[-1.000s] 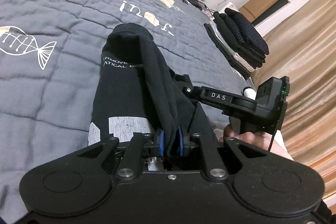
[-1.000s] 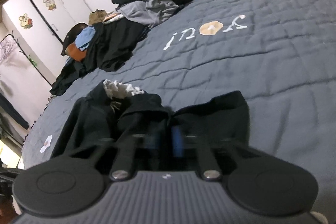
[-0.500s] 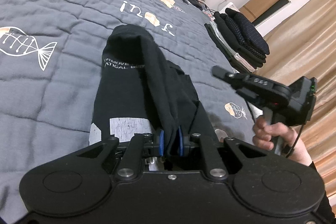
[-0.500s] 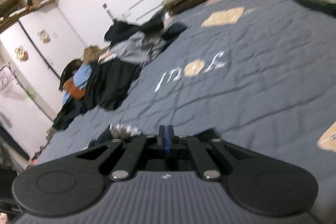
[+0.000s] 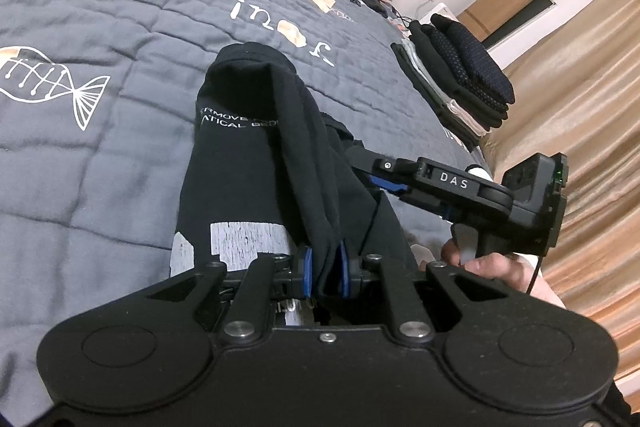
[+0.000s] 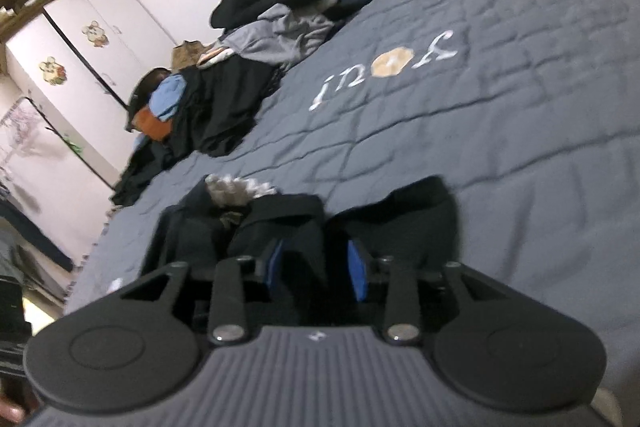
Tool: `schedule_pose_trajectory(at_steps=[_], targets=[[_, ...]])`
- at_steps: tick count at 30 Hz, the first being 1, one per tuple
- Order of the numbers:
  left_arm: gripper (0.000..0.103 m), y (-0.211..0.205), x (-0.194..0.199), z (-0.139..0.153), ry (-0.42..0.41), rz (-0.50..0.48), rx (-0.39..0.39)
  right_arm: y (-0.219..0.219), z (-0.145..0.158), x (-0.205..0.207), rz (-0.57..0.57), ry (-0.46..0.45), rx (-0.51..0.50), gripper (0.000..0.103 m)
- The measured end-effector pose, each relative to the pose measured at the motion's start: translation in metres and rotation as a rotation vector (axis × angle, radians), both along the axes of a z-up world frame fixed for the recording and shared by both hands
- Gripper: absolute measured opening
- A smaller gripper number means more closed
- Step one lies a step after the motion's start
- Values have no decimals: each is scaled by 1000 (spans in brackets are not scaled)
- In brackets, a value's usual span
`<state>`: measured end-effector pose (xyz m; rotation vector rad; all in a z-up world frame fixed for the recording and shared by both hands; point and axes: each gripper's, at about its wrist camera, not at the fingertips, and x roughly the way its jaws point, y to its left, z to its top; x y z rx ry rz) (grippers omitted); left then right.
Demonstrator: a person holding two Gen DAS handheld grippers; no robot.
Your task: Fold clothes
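Both grippers are working on one black garment on the bed.

The left gripper (image 5: 323, 269) is pinching a bunched edge of the black garment (image 5: 244, 163) and is holding it raised, so the cloth is running as a ridge along the grey quilt (image 5: 120, 39); I judge this is keeping the fold line tight. The right gripper (image 5: 374, 173) is reaching in from the side with its blue pads spread around another part of the cloth, not pressed on it. A stack of folded clothes (image 5: 460, 83) is lying near the bed edge, well apart.
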<state>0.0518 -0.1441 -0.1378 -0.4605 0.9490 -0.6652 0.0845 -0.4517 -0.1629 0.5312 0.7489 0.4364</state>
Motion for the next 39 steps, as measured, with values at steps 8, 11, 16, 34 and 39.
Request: schedule_pose_trajectory(at_steps=[8, 11, 16, 34, 39], targets=[[14, 16, 4, 14, -48, 61, -52, 23, 35, -15, 116, -77, -23, 6], [14, 24, 6, 23, -82, 92, -81, 44, 53, -26, 191, -139, -97, 6], [21, 31, 5, 36, -142, 126, -125, 86, 58, -45, 356, -189, -258, 6], [44, 17, 10, 22, -143, 105, -35, 16, 66, -36, 154, -180, -173, 12], [44, 16, 12, 19, -126, 100, -33, -9, 37, -25, 27, -87, -158, 28]])
